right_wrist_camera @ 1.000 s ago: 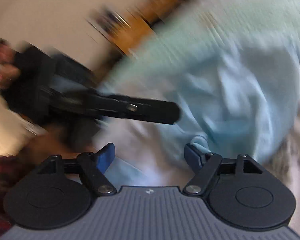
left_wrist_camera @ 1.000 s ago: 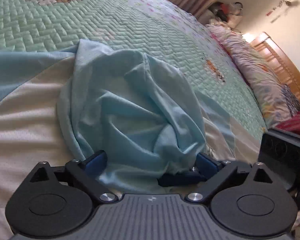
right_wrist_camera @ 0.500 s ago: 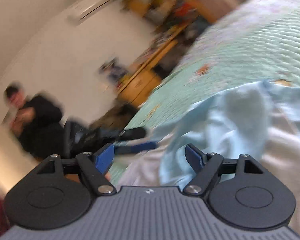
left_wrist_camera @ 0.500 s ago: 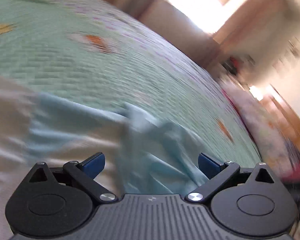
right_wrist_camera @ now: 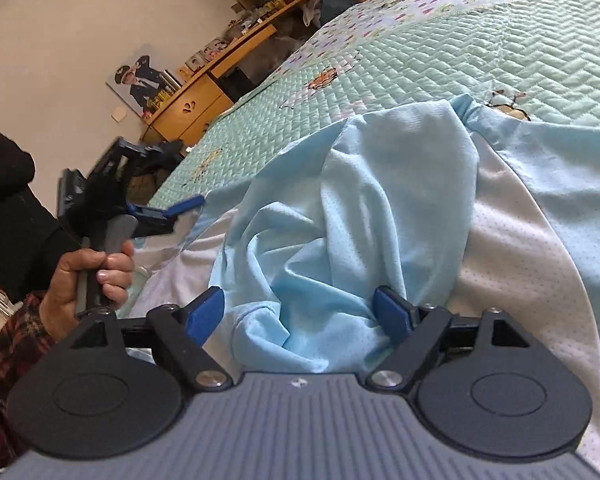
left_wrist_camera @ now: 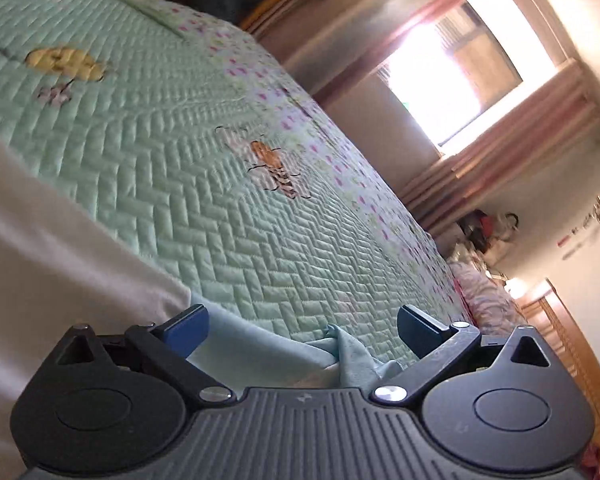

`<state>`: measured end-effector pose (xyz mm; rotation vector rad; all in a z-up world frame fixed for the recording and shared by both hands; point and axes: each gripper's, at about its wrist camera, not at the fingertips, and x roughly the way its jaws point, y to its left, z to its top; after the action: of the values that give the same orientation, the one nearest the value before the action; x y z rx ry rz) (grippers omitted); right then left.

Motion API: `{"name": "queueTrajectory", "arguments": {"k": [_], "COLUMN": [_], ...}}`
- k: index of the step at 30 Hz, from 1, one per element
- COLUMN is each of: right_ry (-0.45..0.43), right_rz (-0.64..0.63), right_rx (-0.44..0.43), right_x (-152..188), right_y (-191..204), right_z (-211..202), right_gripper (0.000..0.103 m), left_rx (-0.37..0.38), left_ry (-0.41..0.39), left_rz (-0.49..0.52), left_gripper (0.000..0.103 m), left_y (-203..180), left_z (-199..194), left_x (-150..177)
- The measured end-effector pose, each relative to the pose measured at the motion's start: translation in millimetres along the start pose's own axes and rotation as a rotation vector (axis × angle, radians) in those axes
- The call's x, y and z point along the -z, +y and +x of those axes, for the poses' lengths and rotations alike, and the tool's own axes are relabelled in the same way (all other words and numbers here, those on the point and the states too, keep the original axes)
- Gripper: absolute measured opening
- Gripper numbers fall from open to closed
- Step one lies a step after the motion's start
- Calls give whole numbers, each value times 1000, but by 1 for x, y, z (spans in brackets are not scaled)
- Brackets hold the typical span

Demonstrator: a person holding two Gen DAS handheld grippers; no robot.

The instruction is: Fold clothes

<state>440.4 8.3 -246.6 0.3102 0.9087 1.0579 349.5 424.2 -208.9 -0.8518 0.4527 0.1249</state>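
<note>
1. Your garment (right_wrist_camera: 364, 208): pale blue panels, white dotted mesh.
2. Your bedspread (left_wrist_camera: 172, 168): mint green herringbone quilting, bee motif, pink-spotted border at its far edge.
3. Your gripper pads (right_wrist_camera: 204, 312): blue; bodies black.

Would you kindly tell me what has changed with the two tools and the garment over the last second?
The left tool has swung off the bunched light-blue garment toward the garment's edge, and now faces the green quilt; its jaws stand open. The right tool has settled over the bunch, its jaws opening around loose folds. The garment stays crumpled on the quilt.
</note>
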Motion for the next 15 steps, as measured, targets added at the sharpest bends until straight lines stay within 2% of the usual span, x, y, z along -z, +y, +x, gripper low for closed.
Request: {"name": "queueTrajectory", "arguments": {"k": [2, 4, 6, 8, 9, 10, 13, 15], "right_ry": [-2, -4, -4, -5, -6, -7, -6, -10], "right_rz": [0, 0, -4, -9, -12, -14, -15, -17], "right_rx": [-3, -3, -2, 0, 2, 3, -3, -1], "right_x": [-2, -4, -3, -2, -2, -2, -4, -4], "right_y": [1, 1, 1, 1, 2, 2, 1, 2], "right_z": [2, 3, 1, 1, 2, 2, 3, 4], "right_gripper": [88, 88, 88, 88, 88, 88, 88, 88], "left_rx": [7, -15, -118, -283, -339, -348, -298, -331], "left_ry": [-15, -19, 13, 47, 54, 59, 106, 125], "left_rz": [30, 124, 307, 565, 662, 690, 696, 751], "left_gripper": [100, 100, 99, 96, 95, 94, 90, 88], "left_y": [-1, -12, -32, -52, -57, -56, -56, -57], "left_z": [-2, 0, 13, 29, 36, 35, 41, 49], "left_x": [-7, -14, -15, -9, -7, -9, -13, -11]}}
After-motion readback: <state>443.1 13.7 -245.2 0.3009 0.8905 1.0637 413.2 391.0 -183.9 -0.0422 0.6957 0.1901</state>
